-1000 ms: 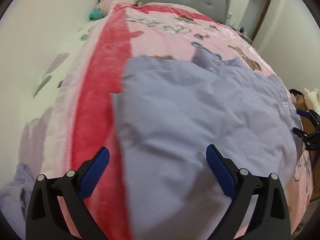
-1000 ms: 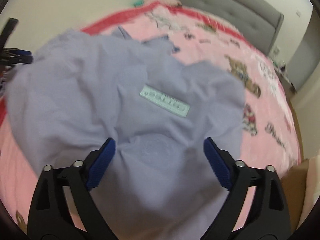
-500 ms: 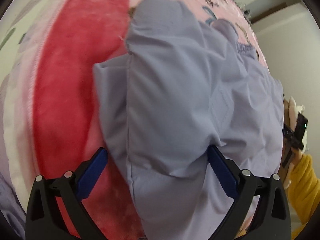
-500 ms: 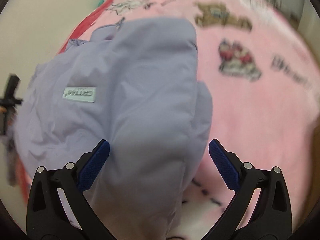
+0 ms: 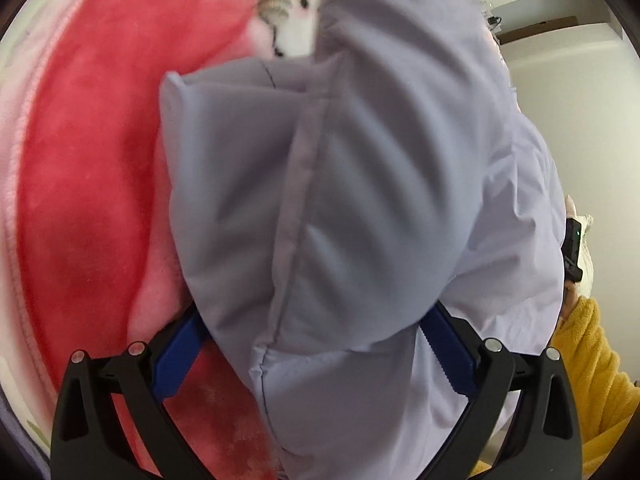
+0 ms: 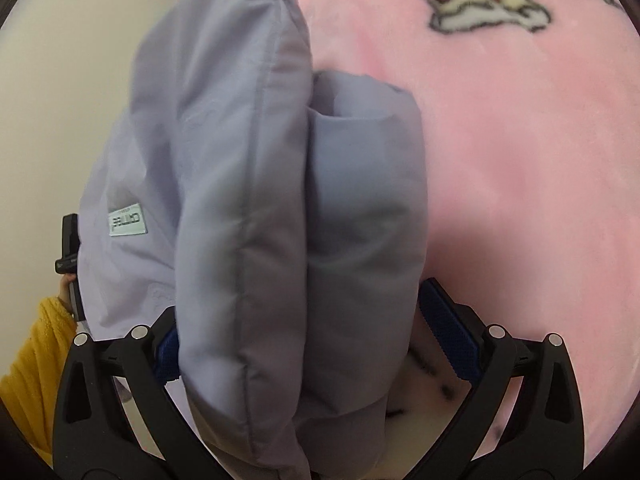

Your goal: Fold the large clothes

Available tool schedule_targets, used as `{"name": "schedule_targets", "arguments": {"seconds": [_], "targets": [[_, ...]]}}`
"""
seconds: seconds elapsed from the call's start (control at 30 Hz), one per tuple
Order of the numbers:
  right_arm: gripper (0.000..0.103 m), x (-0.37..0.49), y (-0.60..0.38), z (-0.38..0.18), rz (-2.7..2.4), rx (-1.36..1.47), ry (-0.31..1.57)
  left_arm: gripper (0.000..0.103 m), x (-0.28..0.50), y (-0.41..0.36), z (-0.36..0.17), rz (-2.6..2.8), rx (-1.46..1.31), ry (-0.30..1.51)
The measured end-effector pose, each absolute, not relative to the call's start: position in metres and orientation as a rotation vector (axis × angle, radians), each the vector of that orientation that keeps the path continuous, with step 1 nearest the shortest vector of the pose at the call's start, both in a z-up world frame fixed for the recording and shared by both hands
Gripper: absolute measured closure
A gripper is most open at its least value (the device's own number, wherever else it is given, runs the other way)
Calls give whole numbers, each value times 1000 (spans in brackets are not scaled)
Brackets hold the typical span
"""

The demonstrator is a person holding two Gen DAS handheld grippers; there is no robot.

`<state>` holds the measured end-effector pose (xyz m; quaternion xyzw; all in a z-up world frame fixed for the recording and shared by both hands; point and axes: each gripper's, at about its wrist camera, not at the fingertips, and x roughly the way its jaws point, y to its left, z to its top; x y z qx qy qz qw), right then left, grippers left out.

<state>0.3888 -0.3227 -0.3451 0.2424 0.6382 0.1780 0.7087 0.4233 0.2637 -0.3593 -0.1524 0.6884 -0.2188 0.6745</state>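
A padded lavender jacket lies folded over on the bed and fills the middle of both wrist views. My left gripper is open, its blue-padded fingers spread wide either side of a thick fold at the jacket's left edge. My right gripper is also open, straddling two stacked layers of the jacket at its right edge. A pale green label shows on the upper layer. The fabric hides the inner faces of the pads.
The jacket rests on a plush pink blanket with cartoon prints and a red band along the left. A yellow sleeve and the other gripper's black body show at the right edge. Cream wall at left.
Both grippers have dropped much closer to the jacket and pushed onto its side edges, so folded fabric now bulges between the fingers. The jaws stay as wide as before.
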Motion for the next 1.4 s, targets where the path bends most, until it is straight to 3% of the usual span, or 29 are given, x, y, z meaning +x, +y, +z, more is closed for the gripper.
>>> {"name": "schedule_targets", "arguments": {"seconds": [0.33, 0.47, 0.53, 0.63, 1.2, 1.23, 1.27, 1.4], "targets": [[7, 399, -310, -356, 394, 650, 1531, 5, 434, 256, -354, -564, -357, 1579], [10, 398, -306, -336, 512, 675, 1409, 5, 433, 270, -346, -635, -441, 1546], [7, 396, -302, -343, 451, 591, 1434, 5, 434, 270, -355, -604, -434, 1570], [7, 404, -302, -359, 459, 701, 1455, 4, 441, 263, -365, -593, -422, 1606], [8, 377, -299, -366, 384, 720, 1428, 4, 445, 286, -367, -549, -516, 1600], [11, 379, -297, -368, 383, 735, 1429, 4, 445, 289, -371, -541, -530, 1621], [24, 380, -295, -366, 395, 722, 1410, 4, 447, 290, -372, -526, -541, 1635], [40, 374, -287, -354, 390, 689, 1377, 8, 451, 284, -366, -499, -476, 1619]]}}
